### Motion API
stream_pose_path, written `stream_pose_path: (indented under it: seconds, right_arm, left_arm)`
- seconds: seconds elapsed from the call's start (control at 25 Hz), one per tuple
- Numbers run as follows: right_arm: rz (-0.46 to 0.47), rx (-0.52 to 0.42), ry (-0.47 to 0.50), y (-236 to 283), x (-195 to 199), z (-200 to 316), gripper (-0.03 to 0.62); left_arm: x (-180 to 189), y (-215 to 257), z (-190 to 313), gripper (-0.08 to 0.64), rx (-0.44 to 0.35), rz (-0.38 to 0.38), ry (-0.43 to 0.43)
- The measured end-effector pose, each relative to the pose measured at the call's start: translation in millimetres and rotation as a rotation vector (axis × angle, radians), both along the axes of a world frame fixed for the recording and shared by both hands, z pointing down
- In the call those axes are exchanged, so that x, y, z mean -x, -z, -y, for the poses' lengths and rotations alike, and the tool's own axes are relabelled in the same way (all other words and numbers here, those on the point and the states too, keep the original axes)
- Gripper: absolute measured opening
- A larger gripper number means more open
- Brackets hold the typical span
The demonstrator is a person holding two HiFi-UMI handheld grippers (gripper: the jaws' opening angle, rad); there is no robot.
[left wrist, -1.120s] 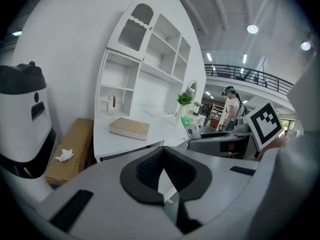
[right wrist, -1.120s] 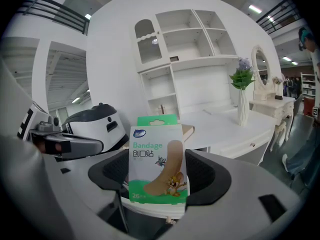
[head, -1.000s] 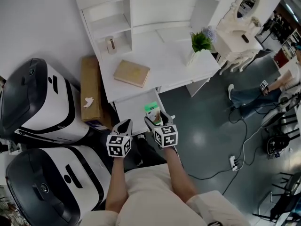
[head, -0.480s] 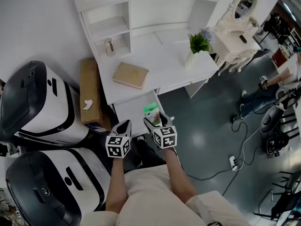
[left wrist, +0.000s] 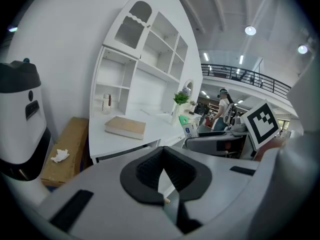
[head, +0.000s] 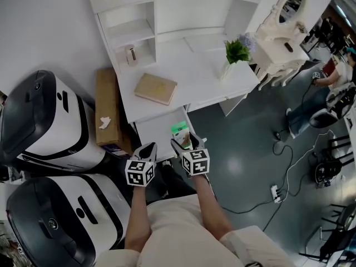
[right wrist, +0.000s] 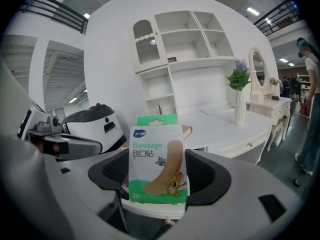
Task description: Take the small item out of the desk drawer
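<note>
The white desk's drawer (head: 156,133) stands pulled out below the desktop (head: 194,71). My right gripper (head: 182,142) hovers over the drawer's front right corner, shut on a small green-and-white bandage box (head: 179,129). In the right gripper view the box (right wrist: 157,166) stands upright between the jaws (right wrist: 159,181), with its printed face to the camera. My left gripper (head: 148,149) hangs just left of it at the drawer's front edge. Its jaws (left wrist: 164,176) are shut with nothing between them. From the left gripper view the box (left wrist: 189,127) shows at the right.
A tan book (head: 156,87) lies on the desktop, with a potted plant (head: 237,50) at its right end. A cardboard box (head: 107,104) and two large black-and-white machines (head: 44,121) stand left of the desk. A white vanity (head: 283,29), cables and a power strip (head: 275,191) are to the right.
Both grippers and the bandage box stay where they were. A person at the far right has moved off across the floor.
</note>
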State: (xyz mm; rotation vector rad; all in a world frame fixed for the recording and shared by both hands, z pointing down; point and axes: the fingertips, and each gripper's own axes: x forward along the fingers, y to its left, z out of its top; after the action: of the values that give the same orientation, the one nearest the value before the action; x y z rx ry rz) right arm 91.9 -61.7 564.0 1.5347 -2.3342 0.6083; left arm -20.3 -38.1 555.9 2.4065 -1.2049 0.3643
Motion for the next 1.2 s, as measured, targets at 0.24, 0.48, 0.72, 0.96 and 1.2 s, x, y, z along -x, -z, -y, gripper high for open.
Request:
stream_pose_path:
  seconds: [0.24,0.48,0.72,0.96,1.2]
  right_arm:
    - [0.002,-0.003,0.007,1.3,2.5,0.5,0.364]
    - [0.007,0.001,0.011,-1.4,4.1,-1.2,0.364]
    - [0.017,0.004,0.022,-2.4,6.9,-0.8,0.364]
    - [0.029,0.007,0.025,-2.6,7.7,-0.1,0.364]
    - [0.028,0.011,0.036,-2.1,9.5,1.4,0.364]
  left_arm:
    - [-3.5,0.2,-2.1,0.015,0.001,0.002,-0.023]
    - [-3.4,-0.6,-3.9,0.015,0.0,0.005,-0.03]
    - [-5.1,-1.0,-4.4,0.015,-0.002,0.008,-0.037]
    - [-2.9,-0.1,-5.0,0.015,-0.003,0.008,-0.034]
    - [-2.7,1.7,-2.9,0.015,-0.007,0.006,-0.031]
